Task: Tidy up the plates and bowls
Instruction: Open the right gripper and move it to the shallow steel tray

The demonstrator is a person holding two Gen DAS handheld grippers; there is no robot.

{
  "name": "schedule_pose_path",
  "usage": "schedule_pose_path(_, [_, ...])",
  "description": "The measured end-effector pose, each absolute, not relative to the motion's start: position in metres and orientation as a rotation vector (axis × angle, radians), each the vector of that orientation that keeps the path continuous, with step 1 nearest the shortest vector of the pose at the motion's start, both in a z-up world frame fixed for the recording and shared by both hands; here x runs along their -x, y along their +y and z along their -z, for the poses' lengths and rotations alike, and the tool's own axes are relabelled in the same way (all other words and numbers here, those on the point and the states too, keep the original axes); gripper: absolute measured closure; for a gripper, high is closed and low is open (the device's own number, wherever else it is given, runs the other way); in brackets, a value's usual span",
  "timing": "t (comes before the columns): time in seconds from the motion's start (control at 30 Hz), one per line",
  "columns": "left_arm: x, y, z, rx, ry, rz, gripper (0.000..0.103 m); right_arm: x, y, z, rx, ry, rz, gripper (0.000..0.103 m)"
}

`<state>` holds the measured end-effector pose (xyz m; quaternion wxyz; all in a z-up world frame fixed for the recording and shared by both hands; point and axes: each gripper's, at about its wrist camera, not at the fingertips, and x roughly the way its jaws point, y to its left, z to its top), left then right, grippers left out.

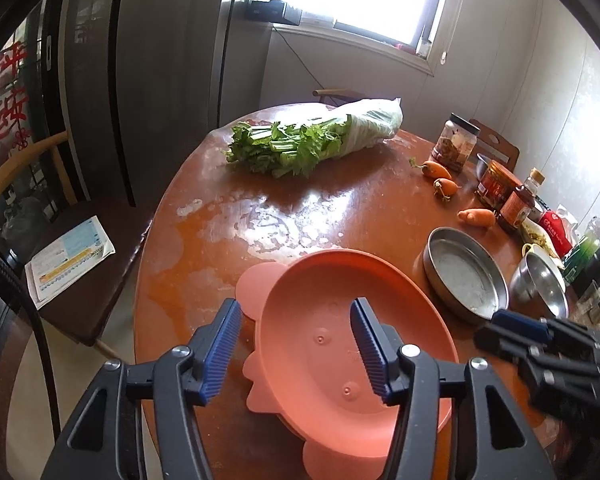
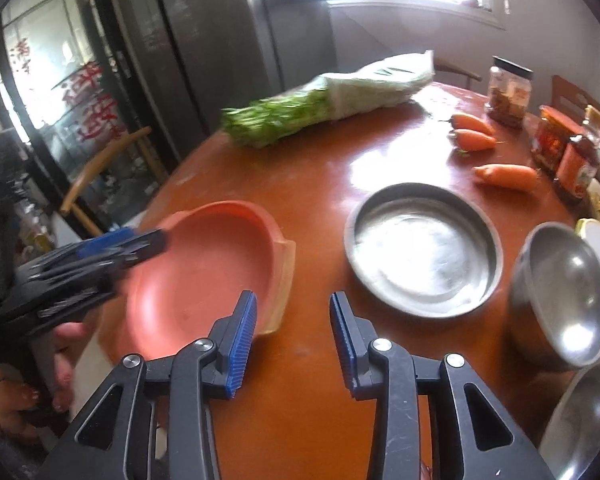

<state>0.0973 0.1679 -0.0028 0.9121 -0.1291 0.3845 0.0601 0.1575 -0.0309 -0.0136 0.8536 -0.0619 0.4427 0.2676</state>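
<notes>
An orange plastic bowl point(image 1: 340, 344) with scalloped handles sits tilted on the round wooden table point(image 1: 220, 240), over another orange piece beneath it. My left gripper point(image 1: 296, 348) is open, its jaws straddling the bowl's near left rim. The bowl also shows in the right wrist view point(image 2: 204, 276), with the left gripper point(image 2: 100, 256) at its left edge. My right gripper point(image 2: 294, 340) is open and empty above bare table, between the orange bowl and a flat steel plate point(image 2: 422, 250). A steel bowl point(image 2: 564, 296) stands right of the plate. The right gripper also shows in the left wrist view point(image 1: 500, 330).
A bag of celery point(image 1: 312, 140) lies at the table's far side. Three carrots point(image 1: 476, 216), jars and sauce bottles point(image 1: 512, 208) line the right edge. Another steel dish point(image 2: 584, 416) sits at the near right. A chair point(image 1: 60, 240) with papers stands left of the table.
</notes>
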Motion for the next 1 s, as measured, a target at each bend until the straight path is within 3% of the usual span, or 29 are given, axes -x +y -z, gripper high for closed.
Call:
schedule_pose_path(0.4, [-0.087, 0.162, -0.007, 0.239, 0.788, -0.118, 0.045, -0.194, -0.037, 0.047, 0.214, 1.031, -0.519, 0.064])
schedule_pose_path(1.0, [-0.049, 0.082, -0.02, 0.138, 0.793, 0.023, 0.045, -0.083, -0.073, 0.039, 0.213, 1.058, -0.678, 0.065])
